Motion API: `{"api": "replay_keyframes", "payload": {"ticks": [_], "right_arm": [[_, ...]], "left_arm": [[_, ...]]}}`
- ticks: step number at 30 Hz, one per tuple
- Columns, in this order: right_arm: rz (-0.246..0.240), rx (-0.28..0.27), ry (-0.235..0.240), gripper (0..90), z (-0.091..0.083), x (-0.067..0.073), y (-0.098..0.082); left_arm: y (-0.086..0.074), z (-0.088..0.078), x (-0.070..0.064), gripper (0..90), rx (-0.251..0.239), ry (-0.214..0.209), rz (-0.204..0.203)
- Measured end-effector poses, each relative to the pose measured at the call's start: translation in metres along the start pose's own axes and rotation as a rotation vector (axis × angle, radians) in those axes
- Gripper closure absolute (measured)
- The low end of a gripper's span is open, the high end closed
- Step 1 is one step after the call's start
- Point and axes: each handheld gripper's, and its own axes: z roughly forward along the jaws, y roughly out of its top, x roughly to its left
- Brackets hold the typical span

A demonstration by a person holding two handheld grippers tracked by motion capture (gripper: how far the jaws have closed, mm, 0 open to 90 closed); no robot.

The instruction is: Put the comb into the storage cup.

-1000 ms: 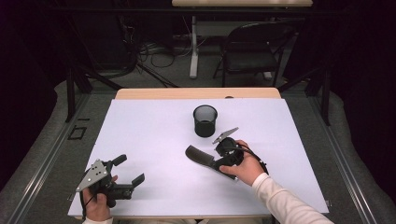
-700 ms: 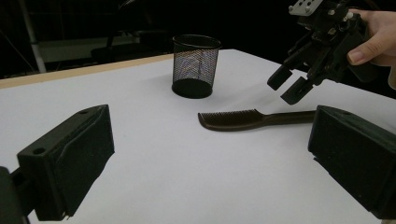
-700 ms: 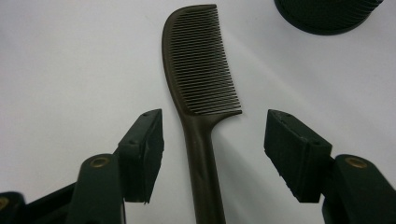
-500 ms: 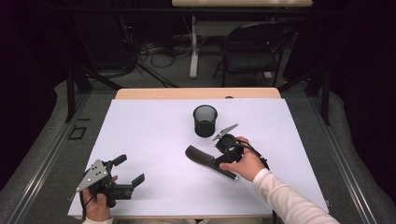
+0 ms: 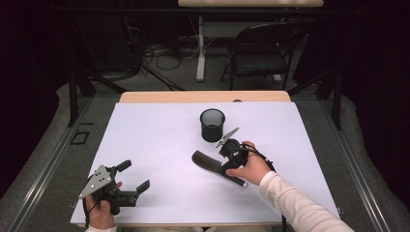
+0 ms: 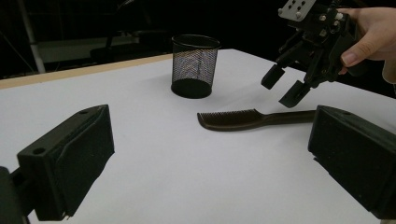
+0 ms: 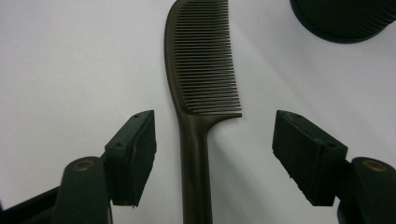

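Right now your right gripper (image 7: 212, 158) hovers over the comb (image 7: 198, 79), jaws spread either side of its handle (not touching); your left gripper (image 5: 130, 176) rests released.

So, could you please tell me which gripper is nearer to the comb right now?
The right gripper. It hangs open just above the comb, with the handle between its jaws. The left gripper sits open near the table's front left corner, well away from it.

On the counter (image 5: 145, 135) the comb (image 5: 212, 167) lies in front of the mesh cup (image 5: 212, 124). My right gripper (image 7: 212, 156) hangs over its handle; my left gripper (image 5: 134, 177) is far left, near me.
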Motion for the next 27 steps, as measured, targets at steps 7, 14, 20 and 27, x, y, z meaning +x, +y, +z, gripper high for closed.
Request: {"api": "replay_keyframes", "payload": {"ticks": [7, 14, 20, 27], "right_arm": [[0.003, 0.076, 0.027, 32.1, 0.006, 0.003, 0.003], [-0.018, 0.098, 0.03, 35.7, 0.01, 0.006, 0.004], [-0.001, 0.149, 0.027, 37.9, 0.012, 0.005, 0.004], [0.005, 0.196, 0.043, 46.8, 0.015, 0.005, 0.002]], "left_arm": [[0.0, 0.0, 0.0, 0.4, -0.001, 0.0, 0.0], [0.0, 0.0, 0.0, 0.4, 0.002, 0.002, 0.001], [0.0, 0.0, 0.0, 0.4, 0.002, 0.002, 0.0], [0.0, 0.0, 0.0, 0.4, 0.002, 0.001, 0.001]]}}
